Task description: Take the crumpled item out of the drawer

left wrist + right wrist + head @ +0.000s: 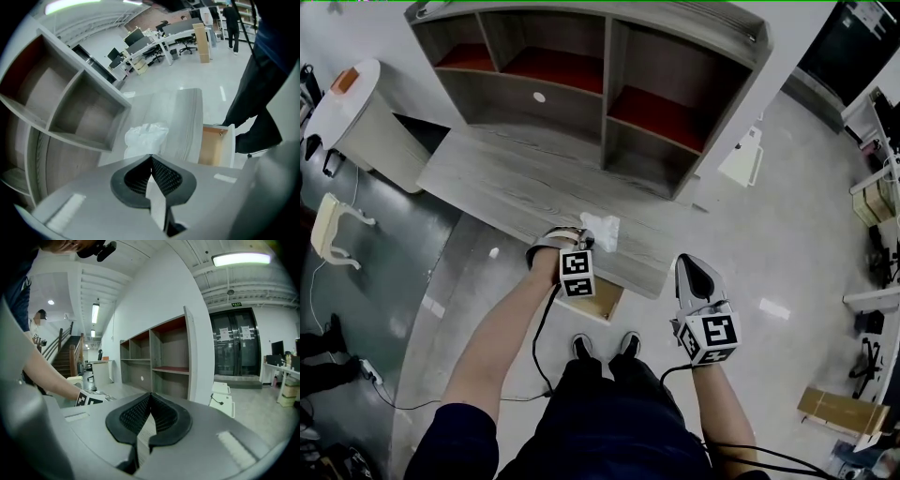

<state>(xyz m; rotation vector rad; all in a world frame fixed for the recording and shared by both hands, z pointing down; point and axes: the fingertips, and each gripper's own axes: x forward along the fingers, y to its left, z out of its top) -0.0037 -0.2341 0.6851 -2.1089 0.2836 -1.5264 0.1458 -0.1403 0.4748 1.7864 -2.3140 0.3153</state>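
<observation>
The crumpled white item (602, 230) lies on the grey desk top (506, 183), near its front edge. In the left gripper view this crumpled item (145, 135) sits just beyond my left gripper (151, 157), whose jaws are shut with nothing between them. In the head view my left gripper (579, 236) is right beside it. Below the desk edge the wooden drawer (605, 302) stands pulled out; what shows of the drawer (214, 145) is bare. My right gripper (692, 265) hangs off the desk's right front corner, and in its own view the right gripper (150, 394) is shut and empty.
A grey shelf unit (609, 84) with red-backed compartments stands on the back of the desk. A white rounded bin (356, 103) is at the far left. A white box (742, 157) rests on the floor right of the desk. My feet (605, 347) are by the drawer.
</observation>
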